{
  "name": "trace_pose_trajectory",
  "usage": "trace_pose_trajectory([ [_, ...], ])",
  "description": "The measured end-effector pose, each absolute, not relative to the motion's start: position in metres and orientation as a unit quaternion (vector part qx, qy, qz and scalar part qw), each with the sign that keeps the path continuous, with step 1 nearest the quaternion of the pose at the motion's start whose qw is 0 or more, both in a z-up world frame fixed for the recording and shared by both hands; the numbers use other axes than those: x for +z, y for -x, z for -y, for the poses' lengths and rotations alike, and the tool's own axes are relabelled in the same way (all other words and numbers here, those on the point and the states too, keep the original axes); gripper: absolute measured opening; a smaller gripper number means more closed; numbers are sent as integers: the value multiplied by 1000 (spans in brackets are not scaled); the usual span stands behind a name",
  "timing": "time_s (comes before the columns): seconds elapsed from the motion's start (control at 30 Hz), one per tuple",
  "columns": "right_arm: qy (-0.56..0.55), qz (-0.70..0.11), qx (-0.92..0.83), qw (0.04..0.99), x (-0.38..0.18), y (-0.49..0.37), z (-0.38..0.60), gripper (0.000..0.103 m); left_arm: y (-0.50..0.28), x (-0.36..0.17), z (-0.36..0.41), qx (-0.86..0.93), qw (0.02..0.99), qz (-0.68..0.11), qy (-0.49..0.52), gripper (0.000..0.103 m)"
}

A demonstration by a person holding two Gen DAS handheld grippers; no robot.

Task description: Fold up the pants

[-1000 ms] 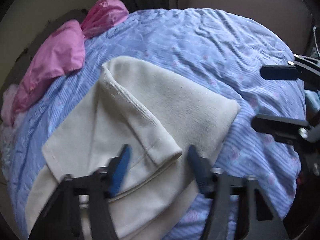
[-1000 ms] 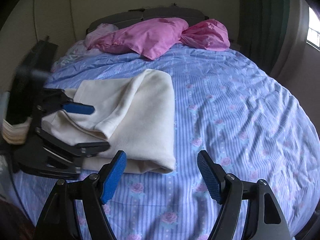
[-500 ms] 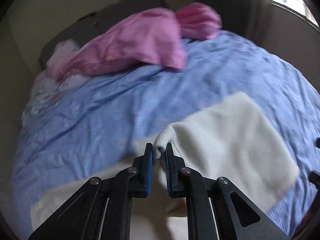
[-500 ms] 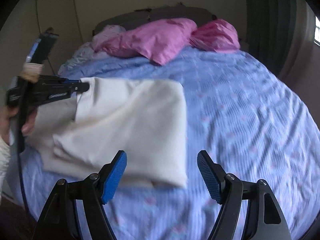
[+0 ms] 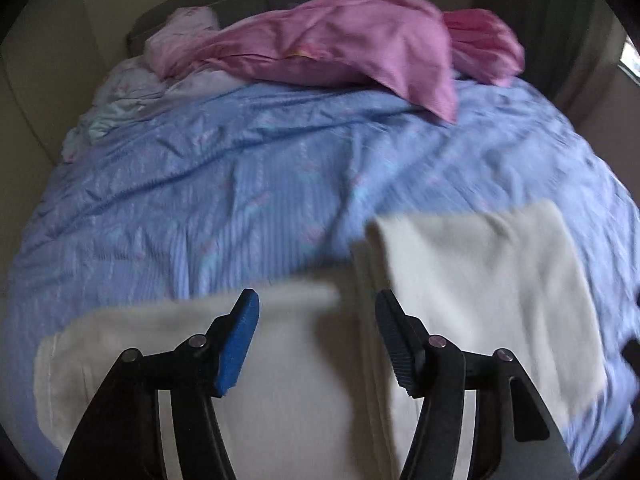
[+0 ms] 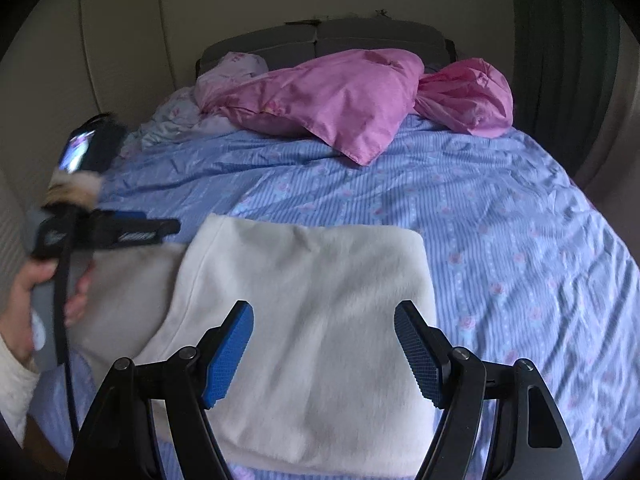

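The cream pants (image 6: 312,312) lie on the blue striped bed cover, folded over so that a thicker layer rests on a flatter layer at the left. In the left wrist view the pants (image 5: 472,280) spread under and to the right of my left gripper (image 5: 316,340), which is open and empty just above the cloth. My right gripper (image 6: 324,356) is open and empty over the near part of the folded pants. The left gripper (image 6: 160,228) also shows in the right wrist view at the left edge of the pants.
The blue floral bed cover (image 6: 500,240) stretches right and back. Two pink pillows (image 6: 340,96) and a pale crumpled sheet (image 6: 176,116) lie at the head of the bed. A dark headboard (image 6: 320,40) and a curtain (image 6: 560,60) stand behind.
My left gripper was shut on the pants' edge half a second ago and carried it over; it has now opened and let the cloth go. My right gripper has moved in over the pants.
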State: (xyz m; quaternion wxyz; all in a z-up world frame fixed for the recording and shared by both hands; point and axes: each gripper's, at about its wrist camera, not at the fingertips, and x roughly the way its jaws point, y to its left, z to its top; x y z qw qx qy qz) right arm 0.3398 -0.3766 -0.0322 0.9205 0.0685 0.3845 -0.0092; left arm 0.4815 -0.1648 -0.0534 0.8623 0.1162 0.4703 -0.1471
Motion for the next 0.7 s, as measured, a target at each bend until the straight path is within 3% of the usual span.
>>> trace_pose_trajectory([
  [0.13, -70, -392, 6, 917, -35, -318, 379, 74, -435, -50, 160, -196, 850, -476, -110, 58],
  [0.27, -45, -388, 0, 920, -41, -285, 381, 74, -399, -55, 157, -206, 844, -485, -101, 40],
  [0.33, -38, -384, -1, 922, -44, -271, 382, 74, -393, -59, 157, -189, 848, -486, -98, 38],
  [0.57, -66, -422, -32, 903, -66, -240, 397, 74, -381, -79, 158, -154, 846, -509, -36, 39],
  [0.7, -73, -451, -42, 889, -85, -235, 399, 74, -384, -87, 159, -136, 846, -516, -18, 52],
])
